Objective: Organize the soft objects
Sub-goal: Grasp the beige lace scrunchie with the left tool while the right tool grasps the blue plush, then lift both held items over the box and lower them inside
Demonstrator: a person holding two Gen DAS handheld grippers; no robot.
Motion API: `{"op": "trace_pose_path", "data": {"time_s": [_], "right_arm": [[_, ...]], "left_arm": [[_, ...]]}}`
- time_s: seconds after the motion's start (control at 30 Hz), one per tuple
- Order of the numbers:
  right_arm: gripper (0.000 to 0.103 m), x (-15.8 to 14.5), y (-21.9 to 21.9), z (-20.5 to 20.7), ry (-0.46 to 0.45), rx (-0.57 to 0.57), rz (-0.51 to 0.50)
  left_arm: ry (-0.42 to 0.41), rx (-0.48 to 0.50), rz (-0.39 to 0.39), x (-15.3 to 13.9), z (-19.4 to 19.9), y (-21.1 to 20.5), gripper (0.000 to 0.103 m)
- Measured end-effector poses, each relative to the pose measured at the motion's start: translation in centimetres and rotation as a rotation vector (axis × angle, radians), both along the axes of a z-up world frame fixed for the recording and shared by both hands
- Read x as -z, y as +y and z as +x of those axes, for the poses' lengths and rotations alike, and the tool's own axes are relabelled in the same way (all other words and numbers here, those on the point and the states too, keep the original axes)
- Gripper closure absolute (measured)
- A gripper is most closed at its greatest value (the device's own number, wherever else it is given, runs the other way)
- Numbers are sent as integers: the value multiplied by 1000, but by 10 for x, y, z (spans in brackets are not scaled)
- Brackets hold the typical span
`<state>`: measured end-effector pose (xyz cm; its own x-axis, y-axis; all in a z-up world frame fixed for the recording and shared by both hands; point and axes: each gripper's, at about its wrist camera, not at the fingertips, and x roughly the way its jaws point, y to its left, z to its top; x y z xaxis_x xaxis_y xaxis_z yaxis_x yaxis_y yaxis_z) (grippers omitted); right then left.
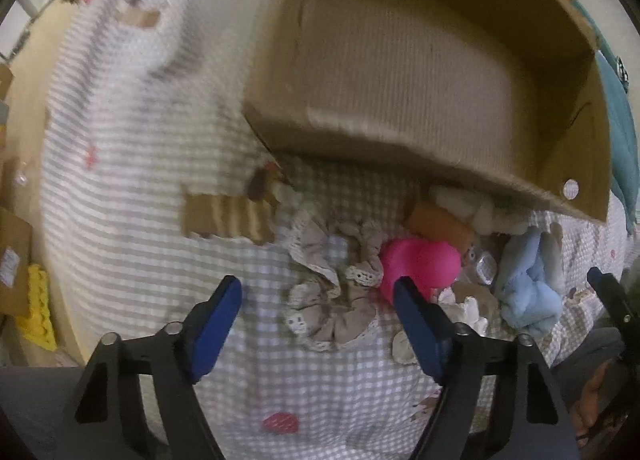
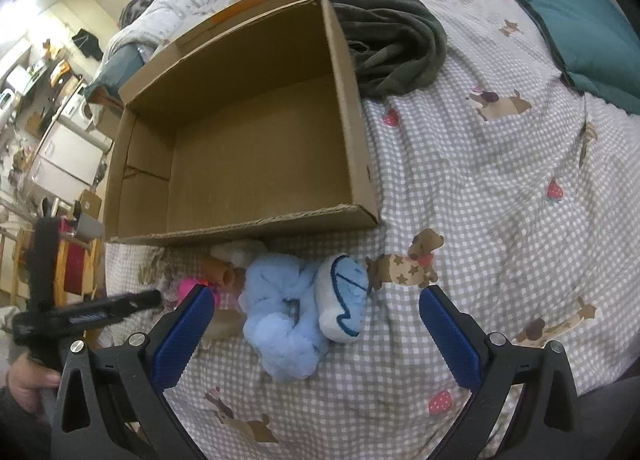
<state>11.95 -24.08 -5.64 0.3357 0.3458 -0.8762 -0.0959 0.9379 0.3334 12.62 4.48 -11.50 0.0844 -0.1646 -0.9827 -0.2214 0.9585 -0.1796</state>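
Task looked barely started: the cardboard box [image 2: 256,132] in upper centre of the right-wrist view was empty, and every soft item lay on the checked bedspread [image 2: 500,188] just below its near wall. The left gripper [image 1: 318,296] was spread wide, holding nothing, low centre of its view, over the beige lace scrunchie [image 1: 332,292], with the pink plush [image 1: 420,264] beside it. The right gripper [image 2: 316,308] was likewise spread and empty, framing the light blue fluffy scrunchie [image 2: 280,316] and white-and-blue plush [image 2: 344,296]. Everything was left to pack.
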Motion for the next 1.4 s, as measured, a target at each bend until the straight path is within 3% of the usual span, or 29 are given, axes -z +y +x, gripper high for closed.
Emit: {"op": "trace_pose_path", "data": {"time_s": [0.17, 0.23, 0.27, 0.3, 0.5, 0.57, 0.67, 0.8, 0.87, 0.97, 1.1, 1.2, 1.4], "right_arm": [[0, 6, -2, 5, 18, 9, 7], [0, 8, -3, 9, 21, 11, 10], [0, 9, -2, 12, 23, 10, 10], [0, 9, -1, 12, 24, 8, 9], [0, 14, 0, 16, 52, 15, 40], [0, 18, -7, 18, 73, 45, 52], [18, 30, -16, 24, 146, 64, 84], [18, 49, -14, 30, 229, 70, 69], [22, 48, -9, 29, 207, 49, 36], [25, 48, 2, 31, 186, 11, 4], [61, 56, 15, 32, 201, -47, -42], [71, 56, 18, 29, 191, -64, -70], [73, 32, 18, 9, 92, -73, -41]], "left_arm": [[11, 35, 39, 15, 3, -8, 30], [-3, 38, 46, 14, 5, -9, 42], [-2, 37, 60, 12, 7, -8, 57], [6, 36, 75, 15, 9, -7, 64], [-26, 9, 53, 3, 7, 3, 87], [-49, -15, 33, -4, 6, 10, 88], [-81, -30, 20, -14, 5, 20, 90], [-140, -29, 45, -33, -1, 27, 91], [-178, -12, 140, -44, -6, 29, 91], [-178, -38, 115, -48, -9, 41, 91], [-177, -56, 135, -51, -14, 49, 91], [-194, -68, 117, -50, -19, 56, 91], [-217, -85, 111, -46, -43, 38, 92]]}}
